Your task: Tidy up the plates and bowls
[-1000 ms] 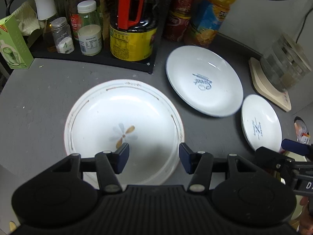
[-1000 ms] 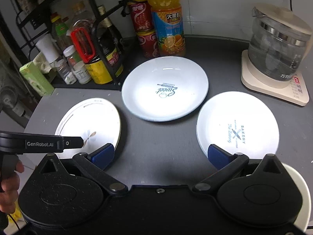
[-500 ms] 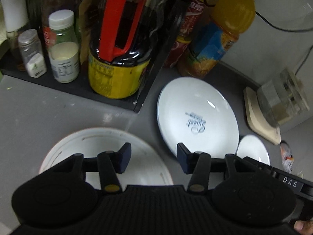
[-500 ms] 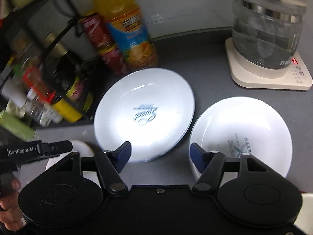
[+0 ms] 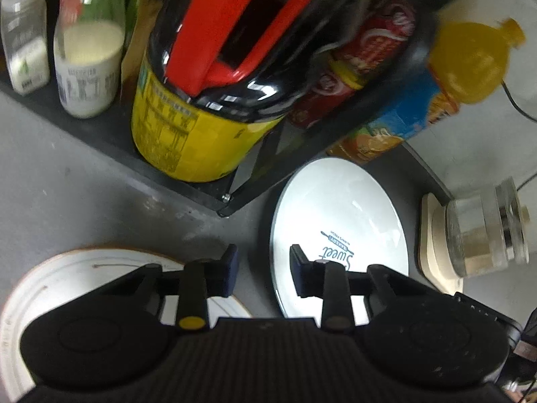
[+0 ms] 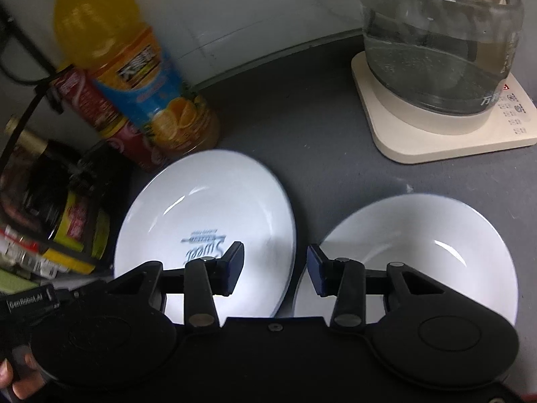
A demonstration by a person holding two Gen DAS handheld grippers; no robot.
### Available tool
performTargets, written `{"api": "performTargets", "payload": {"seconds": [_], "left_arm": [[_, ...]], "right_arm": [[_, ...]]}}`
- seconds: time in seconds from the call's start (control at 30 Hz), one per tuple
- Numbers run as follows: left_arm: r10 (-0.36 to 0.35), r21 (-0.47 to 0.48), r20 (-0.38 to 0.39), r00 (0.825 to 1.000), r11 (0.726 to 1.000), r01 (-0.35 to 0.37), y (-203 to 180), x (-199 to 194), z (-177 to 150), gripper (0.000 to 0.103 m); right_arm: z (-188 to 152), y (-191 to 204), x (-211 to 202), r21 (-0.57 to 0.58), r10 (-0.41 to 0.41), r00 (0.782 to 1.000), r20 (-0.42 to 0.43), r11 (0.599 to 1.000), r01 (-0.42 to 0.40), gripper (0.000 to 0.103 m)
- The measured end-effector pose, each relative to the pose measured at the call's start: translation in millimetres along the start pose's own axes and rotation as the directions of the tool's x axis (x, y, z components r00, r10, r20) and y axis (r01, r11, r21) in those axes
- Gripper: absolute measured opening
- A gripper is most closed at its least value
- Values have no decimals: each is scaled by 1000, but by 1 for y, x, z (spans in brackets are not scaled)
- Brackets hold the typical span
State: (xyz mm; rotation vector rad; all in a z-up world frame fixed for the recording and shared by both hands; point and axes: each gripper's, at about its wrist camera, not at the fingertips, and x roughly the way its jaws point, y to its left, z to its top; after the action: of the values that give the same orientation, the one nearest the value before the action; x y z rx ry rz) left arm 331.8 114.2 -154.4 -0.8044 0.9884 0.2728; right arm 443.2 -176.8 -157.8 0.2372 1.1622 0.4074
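The left gripper (image 5: 263,273) is seen above the grey countertop (image 5: 67,181), with its two blue-padded fingers (image 5: 231,268) set at a moderate gap and nothing held between them. Under its left finger, the round white plate with a thin brown rim line (image 5: 67,275) is found lying flat on the counter. Under its right finger lies the white shallow plate printed with the blue word "Sweet" (image 5: 339,208); the two plates are near each other but apart, with a strip of bare counter between them.

The right gripper (image 6: 275,267) is also held with its fingers (image 6: 315,270) moderately apart, and nothing is gripped. It is placed over the gap between the "Sweet" plate (image 6: 208,208) and a plain white deep bowl (image 6: 419,235); whether these two touch each other cannot be told, because the fingers hide the place.

Behind the plates, a black metal rack (image 5: 188,184) is seen, in which a dark bottle with a yellow label and a red handle (image 5: 201,107) is kept. A tall orange juice bottle with a blue label (image 6: 141,74) stands just beside the "Sweet" plate, with red cans (image 6: 100,114) next to it. A glass kettle on a cream square base (image 6: 443,67) is standing well apart, at the back right.
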Motion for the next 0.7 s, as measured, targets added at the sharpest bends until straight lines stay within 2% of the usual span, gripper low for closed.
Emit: {"api": "performTargets", "payload": {"seconds": [0.13,0.23,0.47,0.63,0.7], "left_arm": [[-1,-11,-7,1000,1000,1,3,13,1,27],[-4,-22,-11,1000,1000,4,5,21,3,25],[-39,-55,-33,999,998,37,9,32,3,17],[-67,-87,-38,997,994,63,10,35,2,10],[-79,-93,-39,996,993,75,11,35,1,6]], "right_arm": [[11,-1,8,-8,-40,999,22,999,41,40],[17,-1,17,-9,-33,999,9,999,33,38],[21,5,35,-35,-89,996,-14,995,88,35],[17,11,45,-76,-72,997,-39,995,69,31],[15,13,52,-72,-64,995,-74,996,59,25]]}}
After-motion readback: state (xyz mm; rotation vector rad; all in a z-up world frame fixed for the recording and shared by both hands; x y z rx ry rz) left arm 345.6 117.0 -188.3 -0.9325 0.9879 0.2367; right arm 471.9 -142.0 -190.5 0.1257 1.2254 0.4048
